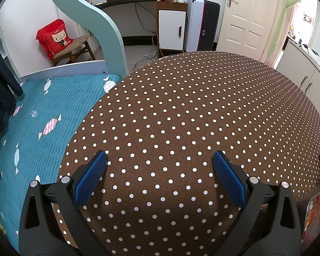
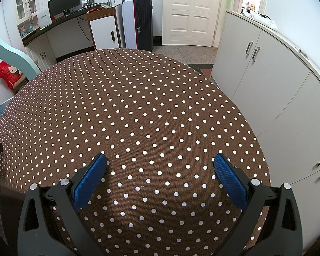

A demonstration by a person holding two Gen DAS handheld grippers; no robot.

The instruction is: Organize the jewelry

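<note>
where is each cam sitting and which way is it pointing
Left wrist: on the left gripper, looking forward over the polka-dot table toward the bed and desk; both blue fingers show, spread apart.
Right wrist: on the right gripper, over the same table toward the white cabinets; its fingers show, apart.
Shared: table, door, suitcases, monitor.

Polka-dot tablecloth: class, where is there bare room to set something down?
The tablecloth lies bare between and ahead of both open tools, up to its far rim. Only its edge shows clutter: a blurred reddish item right of the left tool.
</note>
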